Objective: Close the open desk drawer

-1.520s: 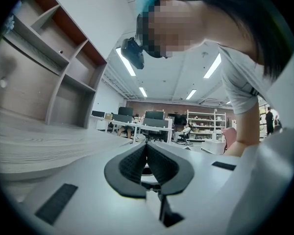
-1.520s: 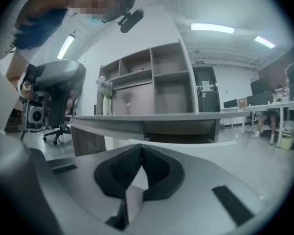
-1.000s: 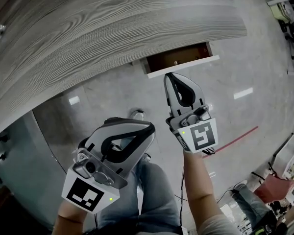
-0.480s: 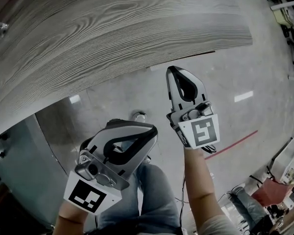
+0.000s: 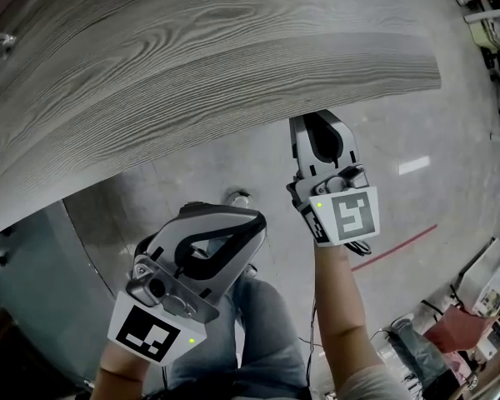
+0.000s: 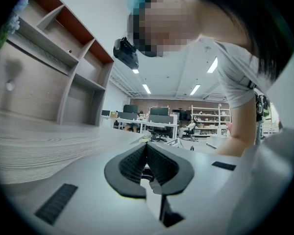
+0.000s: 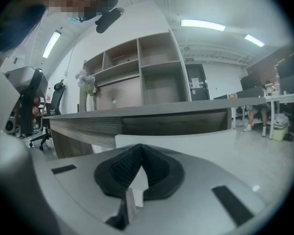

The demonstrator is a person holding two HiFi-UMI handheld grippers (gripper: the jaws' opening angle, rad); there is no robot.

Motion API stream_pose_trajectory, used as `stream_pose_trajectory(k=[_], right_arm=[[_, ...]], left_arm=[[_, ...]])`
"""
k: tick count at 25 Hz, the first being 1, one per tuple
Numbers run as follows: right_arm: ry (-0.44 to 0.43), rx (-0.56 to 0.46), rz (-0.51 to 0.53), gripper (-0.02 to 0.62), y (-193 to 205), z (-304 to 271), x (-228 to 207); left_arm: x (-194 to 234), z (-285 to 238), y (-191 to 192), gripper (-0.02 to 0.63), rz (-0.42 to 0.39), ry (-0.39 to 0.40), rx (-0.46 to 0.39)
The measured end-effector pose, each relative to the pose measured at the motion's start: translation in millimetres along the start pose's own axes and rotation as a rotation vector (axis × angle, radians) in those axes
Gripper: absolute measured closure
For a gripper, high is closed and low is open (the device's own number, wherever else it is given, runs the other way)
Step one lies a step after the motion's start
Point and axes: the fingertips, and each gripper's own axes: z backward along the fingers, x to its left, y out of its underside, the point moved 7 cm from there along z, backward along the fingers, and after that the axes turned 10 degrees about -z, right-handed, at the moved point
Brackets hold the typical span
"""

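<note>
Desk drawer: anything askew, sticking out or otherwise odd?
Nothing stands out. In the head view no drawer shows past the desk top edge, where the right gripper tip sits. The right gripper view shows the white drawer front level under the desk top, jaws together, empty. The left gripper hangs back, shut.

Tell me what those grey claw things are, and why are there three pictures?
Those are two hand-held tools with jaws that pinch, and a person holds one in each hand. The picture from above comes from a camera on the person's head. In it you see the left gripper, the right gripper and the wooden desk. The other two pictures come from small cameras riding on each gripper, looking along its jaws. Both pairs of jaws are closed and hold nothing. The right gripper's view shows the white drawer front just ahead of it, tucked under the desk.
</note>
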Motion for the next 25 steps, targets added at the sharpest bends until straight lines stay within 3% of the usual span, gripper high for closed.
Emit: stream_pose_trajectory(k=[7,12,19,25], right_arm=[[0.013,-0.023,0.026,0.586,-3.3,-0.8,1.1],[0.024,-0.044,-0.018,0.586,-7.0,9.3,4.0],[0.012,-0.033,-0.015,0.586,-41.6,63.0,35.9],[-0.027,-0.053,0.049,0.586,-107.2,121.8,70.1]], left_arm=[[-0.5,4.9,1.4,0.595,-0.005,-0.014,0.004],[-3.9,6.9,-0.2,0.595,-0.010,-0.016,-0.003],[-17.3,13.9,-42.3,0.595,-0.018,-0.028,-0.024],[-39.8,16.5,-98.4,0.595,-0.057,-0.018,-0.034]])
